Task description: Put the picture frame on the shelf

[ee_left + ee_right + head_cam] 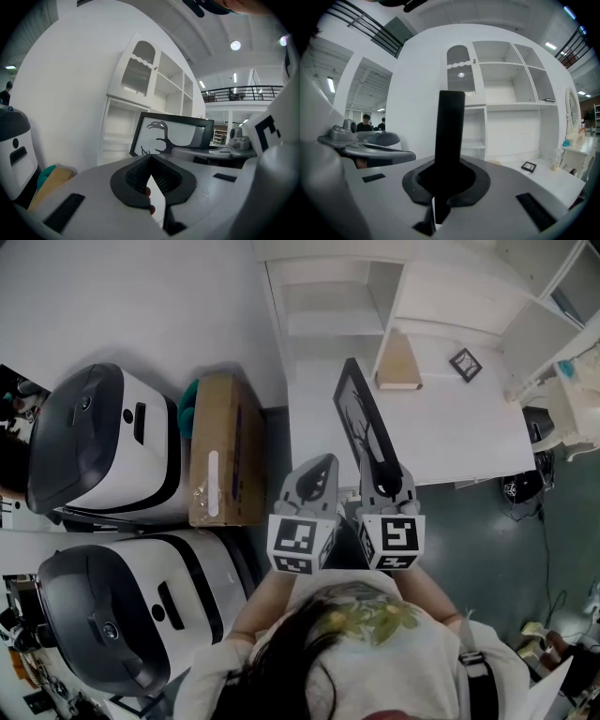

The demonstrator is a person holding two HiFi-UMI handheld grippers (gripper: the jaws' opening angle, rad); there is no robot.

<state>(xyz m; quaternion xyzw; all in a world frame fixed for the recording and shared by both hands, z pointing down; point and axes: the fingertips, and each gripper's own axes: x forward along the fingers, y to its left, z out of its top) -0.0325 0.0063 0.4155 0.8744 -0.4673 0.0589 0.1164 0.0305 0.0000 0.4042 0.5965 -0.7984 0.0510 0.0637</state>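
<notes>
One picture frame [361,418] stands edge-on over the left side of the worktop [441,427], clenched at its lower edge by the right hand-held gripper [382,470]. The left hand-held gripper [319,470] beside it is closed on nothing. I would keep the frame upright, lift it toward the shelf [337,320] at the far edge, and release only once it rests. No writing can be read.

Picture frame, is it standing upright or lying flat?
Upright: the right gripper clamps the picture frame, whose black edge rises vertically between its jaws.
</notes>
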